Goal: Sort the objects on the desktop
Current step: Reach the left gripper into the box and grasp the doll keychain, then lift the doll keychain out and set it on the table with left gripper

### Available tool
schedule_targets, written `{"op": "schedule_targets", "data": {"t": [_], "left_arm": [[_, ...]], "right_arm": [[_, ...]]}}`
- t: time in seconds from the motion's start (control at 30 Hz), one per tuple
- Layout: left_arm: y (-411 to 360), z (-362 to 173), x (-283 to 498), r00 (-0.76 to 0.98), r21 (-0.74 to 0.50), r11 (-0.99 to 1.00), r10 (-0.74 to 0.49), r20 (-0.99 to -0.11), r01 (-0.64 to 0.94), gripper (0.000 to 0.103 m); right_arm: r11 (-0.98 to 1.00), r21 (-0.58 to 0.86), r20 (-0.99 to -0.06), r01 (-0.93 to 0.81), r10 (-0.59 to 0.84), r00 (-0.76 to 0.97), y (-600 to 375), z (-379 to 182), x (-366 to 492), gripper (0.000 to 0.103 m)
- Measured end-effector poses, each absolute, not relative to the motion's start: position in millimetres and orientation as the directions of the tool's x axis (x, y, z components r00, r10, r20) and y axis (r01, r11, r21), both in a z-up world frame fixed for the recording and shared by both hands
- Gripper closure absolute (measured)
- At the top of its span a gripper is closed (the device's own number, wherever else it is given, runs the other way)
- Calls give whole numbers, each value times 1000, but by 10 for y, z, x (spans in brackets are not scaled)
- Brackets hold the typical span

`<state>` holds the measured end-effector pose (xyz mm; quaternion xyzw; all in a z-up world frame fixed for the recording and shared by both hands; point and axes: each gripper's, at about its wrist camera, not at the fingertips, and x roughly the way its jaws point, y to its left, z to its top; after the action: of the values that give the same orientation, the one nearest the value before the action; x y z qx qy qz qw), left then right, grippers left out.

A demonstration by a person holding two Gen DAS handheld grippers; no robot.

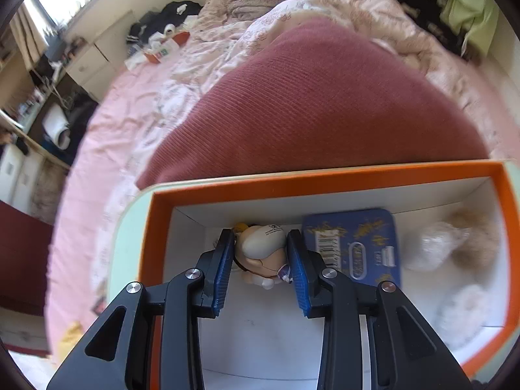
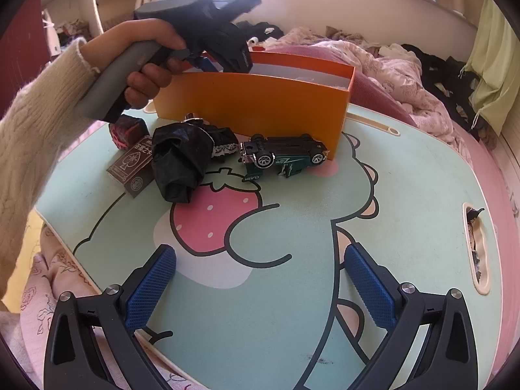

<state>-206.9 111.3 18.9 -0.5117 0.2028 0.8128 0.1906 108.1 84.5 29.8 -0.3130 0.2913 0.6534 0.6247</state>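
My left gripper reaches down into the orange box, and its blue pads press on both sides of a small pale figurine just above the white floor. A blue printed tin and fluffy white and tan toys lie in the same box. In the right wrist view a hand holds that gripper's handle over the orange box. My right gripper hangs open over the cartoon mat, with nothing between its fingers. A green toy car lies on its side by the box.
A crumpled black bag, a brown card pack and a red-and-black block lie left of the car. The mat board rests on a bed with pink bedding and a maroon cushion behind the box.
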Motion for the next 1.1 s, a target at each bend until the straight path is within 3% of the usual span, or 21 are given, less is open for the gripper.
{"op": "schedule_targets", "data": {"t": [0.1,0.2,0.3,0.37,0.67,1.1], "left_arm": [[942,297,-2080,-363,-6,-847,235,-902,-532,68],[681,641,-1880,-447,-79,-840,362,-818,-537,69],[328,945,-1542,-437,-242,-788,536,-723,-566,68],[98,1024,-1276,-427,-287,-758,590,-685,-586,68],[-489,567,-645,-480,-184,-818,484,-732,-545,68],[-543,408,-367,-534,-229,-792,564,-630,-566,64]], "right_arm": [[-49,-11,-773,-999,634,-22,841,295,1082,0],[-48,-11,-772,-999,635,-22,832,292,1083,0],[-46,-13,-772,-999,635,-19,850,295,1070,0],[-45,-13,-772,-999,636,-19,852,293,1070,0],[-43,-14,-771,-999,637,-16,844,289,1065,0],[-37,-17,-769,-999,639,-11,841,291,1052,0]]}}
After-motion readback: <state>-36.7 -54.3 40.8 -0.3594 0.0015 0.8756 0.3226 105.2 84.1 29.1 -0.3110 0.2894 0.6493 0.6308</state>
